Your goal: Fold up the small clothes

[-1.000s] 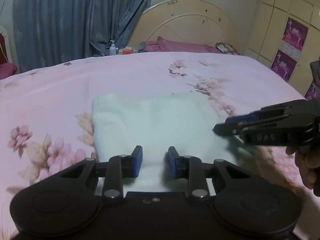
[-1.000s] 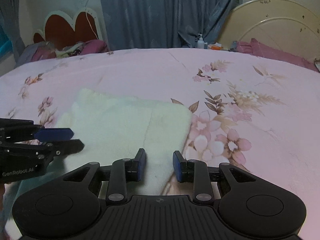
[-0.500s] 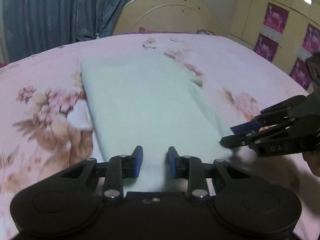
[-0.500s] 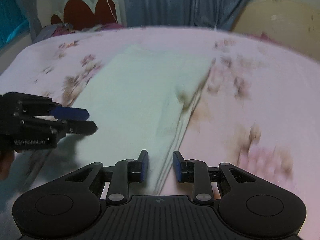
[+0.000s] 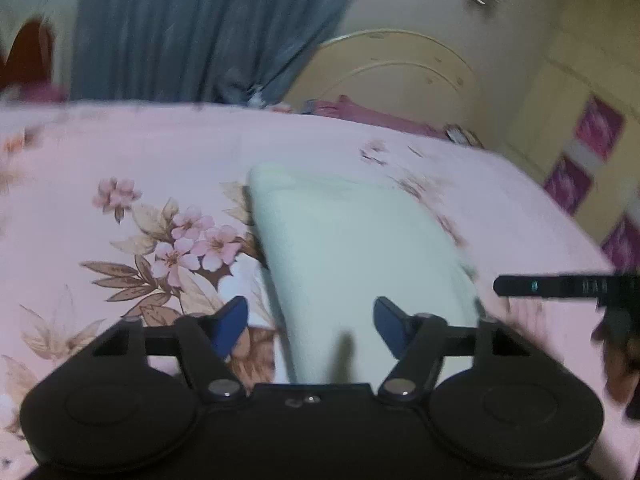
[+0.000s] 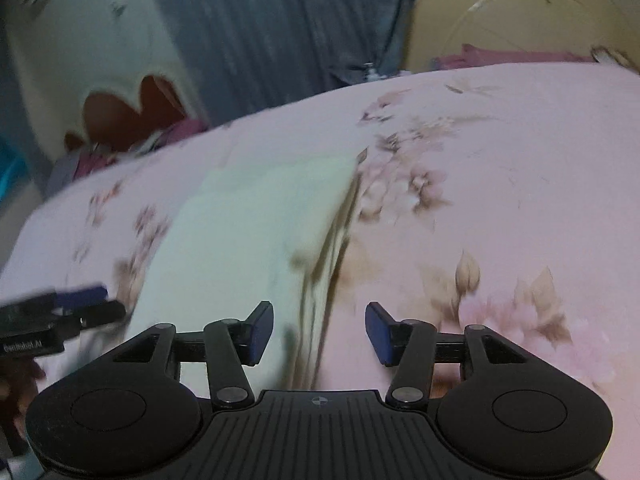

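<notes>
A pale green folded garment (image 5: 352,256) lies flat on the pink floral bedsheet (image 5: 120,152). My left gripper (image 5: 310,330) is open, its blue pads on either side of the garment's near left edge. In the right wrist view the garment (image 6: 248,232) lies left of centre, its layered right edge running toward my right gripper (image 6: 320,332), which is open over that edge. The right gripper shows edge-on at the right of the left wrist view (image 5: 552,287). The left gripper shows at the left of the right wrist view (image 6: 92,306). Both views are blurred.
The bedsheet (image 6: 500,184) spreads wide to the right. A cream headboard (image 5: 392,68) and blue curtain (image 5: 192,28) stand behind the bed. A wardrobe with purple posters (image 5: 592,152) is at the right. Pink bedding (image 5: 360,114) lies by the headboard.
Both grippers have opened wide from a narrow gap. Both cameras have swung, and the garment now sits between the left gripper's pads and under the right gripper's left pad.
</notes>
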Demonstrator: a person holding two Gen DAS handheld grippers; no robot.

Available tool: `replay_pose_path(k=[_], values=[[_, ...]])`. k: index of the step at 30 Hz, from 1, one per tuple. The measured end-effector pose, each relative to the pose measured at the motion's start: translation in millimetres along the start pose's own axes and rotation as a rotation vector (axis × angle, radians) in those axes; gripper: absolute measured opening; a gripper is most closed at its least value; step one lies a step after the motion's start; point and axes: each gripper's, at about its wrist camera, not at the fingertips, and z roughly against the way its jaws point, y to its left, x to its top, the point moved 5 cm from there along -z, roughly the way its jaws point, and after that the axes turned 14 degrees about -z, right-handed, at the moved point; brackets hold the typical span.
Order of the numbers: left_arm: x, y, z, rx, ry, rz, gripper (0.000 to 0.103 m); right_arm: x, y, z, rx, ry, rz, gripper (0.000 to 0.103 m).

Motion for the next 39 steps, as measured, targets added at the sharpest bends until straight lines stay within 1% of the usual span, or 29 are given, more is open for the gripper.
replay_pose_path(k=[2, 3, 5, 6, 7, 8, 9, 11, 13, 14, 15, 16, 17, 19, 21, 24, 26, 31, 33, 35, 36, 37, 38, 39], values=[[0.9, 11.3, -11.0, -0.001, 0.018, 0.064, 0.061, 7.6, 9.5, -12.2, 0.004, 0.006, 0.032, 0.050], [0.7, 14.0, -16.9, -0.004, 0.027, 0.073, 0.061, 9.3, 15.4, -21.4, -0.004, 0.019, 0.056, 0.049], [-4.2, 16.0, -27.6, 0.002, 0.075, 0.081, 0.060, 7.8, 19.0, -35.2, -0.023, 0.035, 0.096, 0.049], [-7.5, 16.4, -30.3, 0.001, 0.093, 0.087, 0.062, 5.9, 10.9, -47.7, -0.083, 0.055, 0.120, 0.029], [-10.8, 17.6, -31.9, -0.007, 0.096, 0.094, 0.062, 6.3, -2.1, -56.2, -0.104, 0.076, 0.077, 0.028], [-12.1, 17.4, -31.1, -0.008, 0.096, 0.092, 0.062, 5.0, -13.3, -52.9, -0.073, 0.083, 0.008, 0.028], [-12.1, 16.8, -29.3, -0.006, 0.096, 0.078, 0.061, 6.3, -15.6, -50.2, -0.061, 0.087, -0.014, 0.029], [-12.0, 17.9, -25.5, 0.002, 0.089, 0.066, 0.062, 10.1, -14.1, -37.8, -0.065, 0.051, 0.014, 0.029], [-9.9, 23.1, -24.6, -0.017, 0.077, 0.088, 0.062, 16.5, -17.3, -26.5, -0.028, 0.024, -0.041, 0.029], [-8.8, 23.5, -25.1, -0.028, 0.078, 0.098, 0.062, 19.1, -19.2, -25.4, -0.008, 0.024, -0.073, 0.033], [-6.9, 25.2, -27.9, -0.051, 0.079, 0.113, 0.062, 21.8, -22.1, -26.7, 0.009, 0.032, -0.101, 0.050], [-4.7, 26.2, -30.5, -0.075, 0.080, 0.132, 0.062, 25.5, -23.8, -31.6, 0.031, 0.050, -0.127, 0.058], [-2.8, 27.2, -33.4, -0.104, 0.084, 0.157, 0.062, 30.5, -25.4, -37.2, 0.047, 0.070, -0.155, 0.061], [-0.4, 29.0, -41.9, -0.159, 0.106, 0.204, 0.061, 35.3, -34.1, -46.8, 0.081, 0.110, -0.223, 0.061], [-1.0, 32.0, -48.7, -0.176, 0.125, 0.247, 0.060, 37.6, -41.5, -57.0, 0.113, 0.155, -0.284, 0.061], [-3.3, 40.3, -57.0, -0.217, 0.132, 0.341, 0.057, 33.2, -53.5, -68.4, 0.173, 0.223, -0.372, 0.061], [-3.7, 42.8, -61.3, -0.227, 0.136, 0.362, 0.053, 32.9, -53.0, -71.7, 0.188, 0.228, -0.377, 0.061], [2.8, 37.3, -69.6, -0.207, 0.162, 0.328, 0.050, 34.3, -35.3, -81.9, 0.173, 0.253, -0.286, 0.060], [7.3, 34.5, -73.6, -0.193, 0.174, 0.318, 0.048, 33.7, -30.0, -87.6, 0.163, 0.256, -0.259, 0.049], [12.1, 29.8, -76.6, -0.180, 0.187, 0.295, 0.044, 31.6, -23.5, -89.5, 0.147, 0.246, -0.211, 0.044], [13.8, 27.0, -77.6, -0.166, 0.192, 0.275, 0.038, 29.9, -19.9, -89.3, 0.137, 0.237, -0.184, 0.043], [18.7, 20.9, -75.1, -0.146, 0.185, 0.237, 0.028, 28.6, -15.7, -87.8, 0.126, 0.222, -0.150, 0.041], [24.5, 13.3, -71.7, -0.117, 0.182, 0.187, 0.026, 27.4, -12.2, -84.6, 0.116, 0.209, -0.125, 0.036], [31.8, 0.5, -66.8, -0.067, 0.180, 0.086, 0.026, 27.1, -7.0, -78.8, 0.105, 0.189, -0.094, 0.030]])
